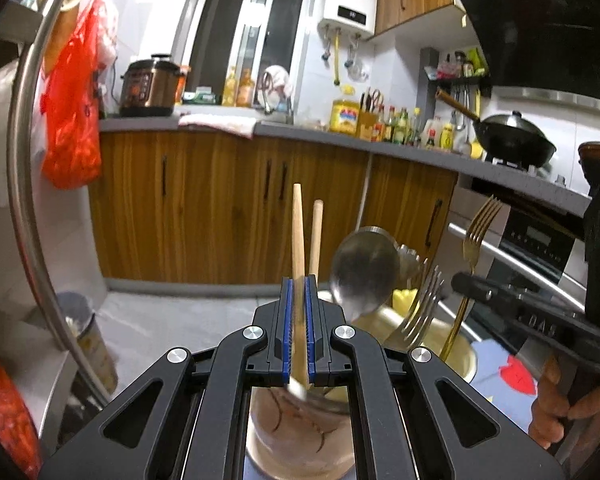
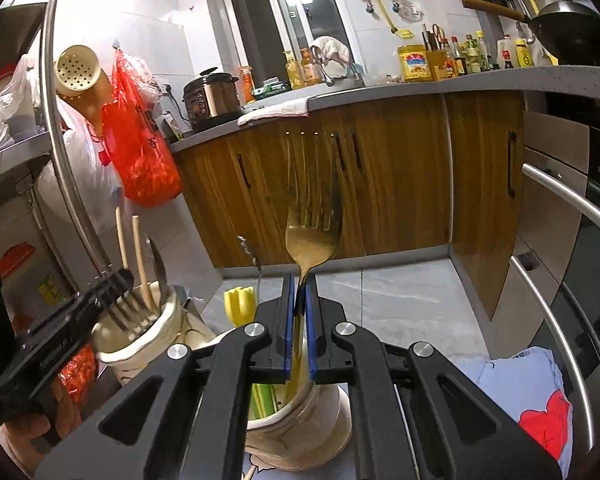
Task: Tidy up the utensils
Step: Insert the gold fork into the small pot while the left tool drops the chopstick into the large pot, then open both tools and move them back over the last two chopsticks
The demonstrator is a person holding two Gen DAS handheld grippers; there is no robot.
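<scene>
My left gripper (image 1: 299, 284) is shut on a wooden chopstick (image 1: 298, 232) standing up over a pale ceramic holder (image 1: 300, 436). A second chopstick (image 1: 316, 236) stands just right of it. A steel spoon (image 1: 364, 268) and a silver fork (image 1: 420, 304) lean in the holders. My right gripper (image 2: 300, 284) is shut on a gold fork (image 2: 314, 236), tines up, above a second cream holder (image 2: 300, 428). That gold fork also shows in the left wrist view (image 1: 476, 240) with the right gripper (image 1: 466, 282) on its handle. The left gripper (image 2: 118, 280) shows at the other holder (image 2: 140, 344).
Wooden cabinets (image 1: 228, 208) and a grey counter (image 1: 308, 134) run across the back. An oven with a steel handle (image 2: 556, 316) is at the right. A red bag (image 2: 144, 160) hangs at the left beside a curved metal bar (image 2: 66, 168). A blue cloth (image 2: 520, 392) lies under the holders.
</scene>
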